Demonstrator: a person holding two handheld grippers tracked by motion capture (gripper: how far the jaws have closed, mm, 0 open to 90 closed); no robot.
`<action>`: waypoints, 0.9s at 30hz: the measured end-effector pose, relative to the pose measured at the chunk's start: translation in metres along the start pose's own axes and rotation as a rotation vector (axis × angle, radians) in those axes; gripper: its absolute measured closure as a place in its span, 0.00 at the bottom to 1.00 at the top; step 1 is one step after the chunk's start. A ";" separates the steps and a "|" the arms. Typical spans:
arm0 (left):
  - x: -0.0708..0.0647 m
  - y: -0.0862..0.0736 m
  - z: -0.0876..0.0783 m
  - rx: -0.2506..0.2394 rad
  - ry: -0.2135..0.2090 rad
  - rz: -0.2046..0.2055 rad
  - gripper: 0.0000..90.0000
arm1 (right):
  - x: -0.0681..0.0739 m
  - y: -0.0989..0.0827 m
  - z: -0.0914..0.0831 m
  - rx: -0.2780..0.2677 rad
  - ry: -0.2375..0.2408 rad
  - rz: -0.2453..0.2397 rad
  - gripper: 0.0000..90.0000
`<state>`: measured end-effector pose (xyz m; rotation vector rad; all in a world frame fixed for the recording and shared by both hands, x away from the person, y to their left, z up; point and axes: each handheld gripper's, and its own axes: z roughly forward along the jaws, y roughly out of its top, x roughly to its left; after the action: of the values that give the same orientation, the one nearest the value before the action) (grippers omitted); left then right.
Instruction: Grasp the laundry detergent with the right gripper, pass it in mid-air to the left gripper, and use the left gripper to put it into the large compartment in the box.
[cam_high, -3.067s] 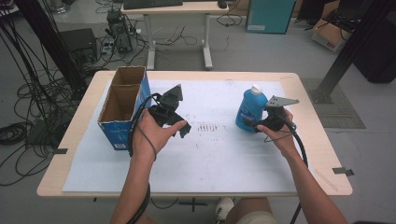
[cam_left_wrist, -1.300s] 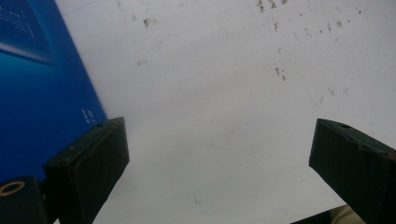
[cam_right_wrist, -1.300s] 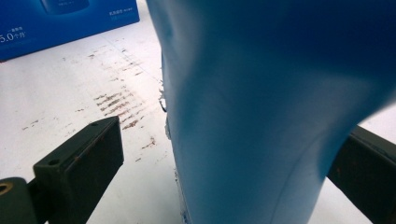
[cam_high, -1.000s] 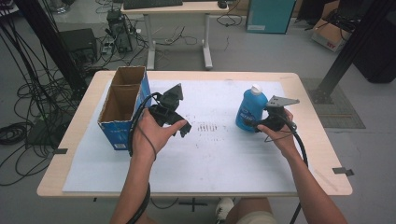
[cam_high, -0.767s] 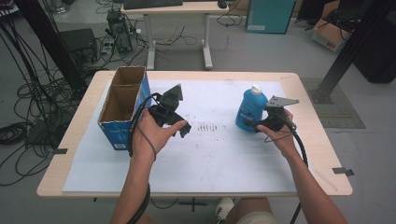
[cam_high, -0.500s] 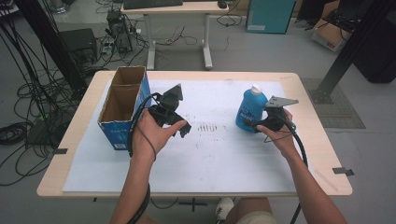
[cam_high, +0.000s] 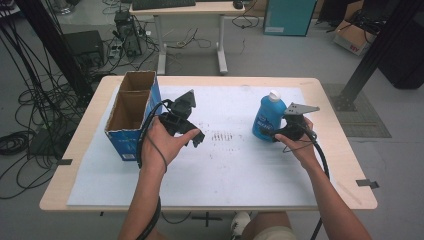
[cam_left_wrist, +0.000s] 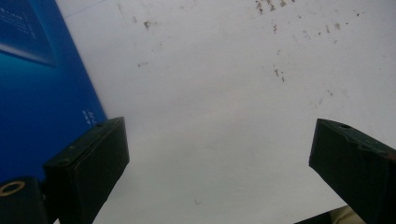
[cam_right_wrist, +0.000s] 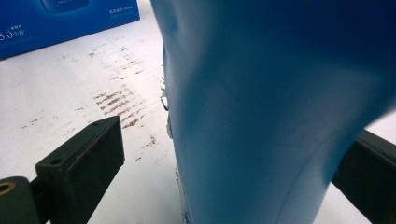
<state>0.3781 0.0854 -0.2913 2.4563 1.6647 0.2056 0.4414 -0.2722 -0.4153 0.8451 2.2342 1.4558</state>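
Observation:
A blue bottle (cam_high: 269, 119) with a white cap stands upright on the white sheet (cam_high: 225, 170), right of centre. My right gripper (cam_high: 274, 133) is open with its jaws on either side of the bottle's lower body. In the right gripper view the bottle (cam_right_wrist: 261, 116) is very close, and the left jaw of that gripper (cam_right_wrist: 231, 149) stands a little apart from it. My left gripper (cam_high: 190, 135) is held over the sheet beside the open blue cardboard box (cam_high: 127, 145). In its own view the left gripper (cam_left_wrist: 219, 144) is open with only bare sheet between its jaws.
The box (cam_left_wrist: 37, 93) has two open compartments and stands at the table's left side. Brown scuff marks (cam_high: 222, 136) lie on the sheet between the grippers. The wooden table edge (cam_high: 330, 105) runs close behind the right hand. Cables trail from both grippers.

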 end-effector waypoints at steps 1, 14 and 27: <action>0.000 0.000 0.000 0.001 0.001 0.000 0.06 | 0.000 0.000 0.000 0.000 0.000 -0.002 0.03; 0.002 -0.002 -0.001 -0.002 0.003 -0.007 0.06 | -0.002 -0.001 0.001 -0.016 -0.015 -0.010 0.20; 0.003 -0.003 -0.001 -0.004 0.003 -0.010 0.06 | -0.004 -0.002 0.004 -0.016 -0.001 -0.004 0.33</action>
<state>0.3763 0.0896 -0.2912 2.4452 1.6758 0.2111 0.4457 -0.2729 -0.4191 0.8360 2.2190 1.4689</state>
